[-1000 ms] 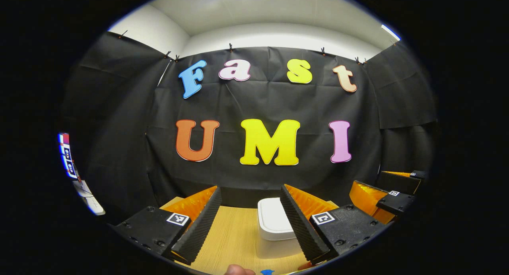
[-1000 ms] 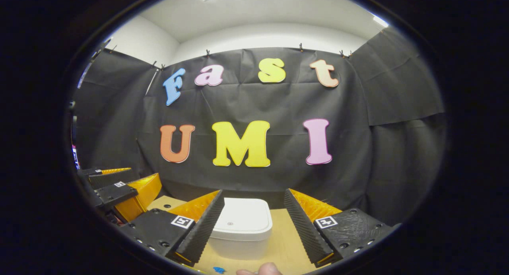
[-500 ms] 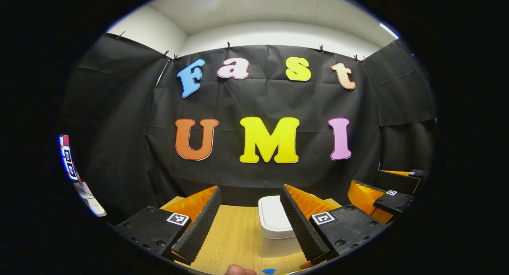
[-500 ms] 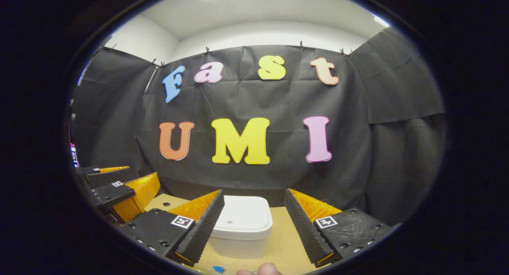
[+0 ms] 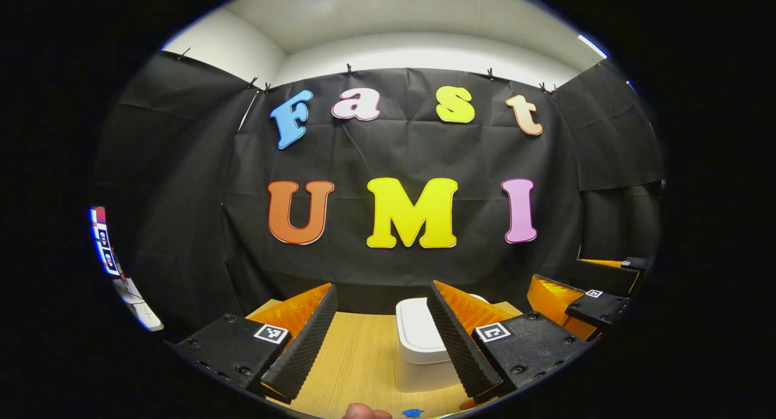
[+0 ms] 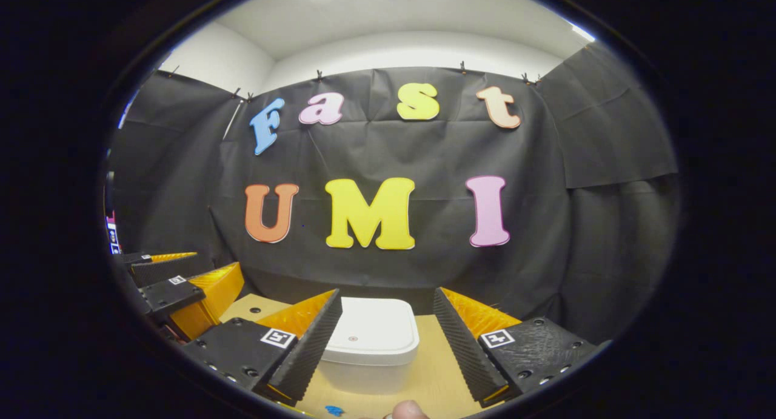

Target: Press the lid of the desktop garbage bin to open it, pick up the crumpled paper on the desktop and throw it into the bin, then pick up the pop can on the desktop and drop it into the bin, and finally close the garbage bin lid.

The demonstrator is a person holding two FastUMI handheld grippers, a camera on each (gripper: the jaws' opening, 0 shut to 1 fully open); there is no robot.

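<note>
I hold both tools wide apart. The left tool (image 5: 379, 340) and right tool (image 6: 385, 340) have ridged fingers. The smooth, rounded-square white bin (image 6: 371, 346), lid shut, sits at twelve o'clock on the wood-grain surface (image 5: 357, 364); black cloth walls behind.

Left gripper (image 5: 381, 288): square coded markers (image 5: 271, 333) are sitting on its finger blocks, lower frame.
Right gripper (image 6: 387, 293): matching markers (image 6: 278, 338) are showing, lower frame.
Readable words, numbers: none are showing.
</note>
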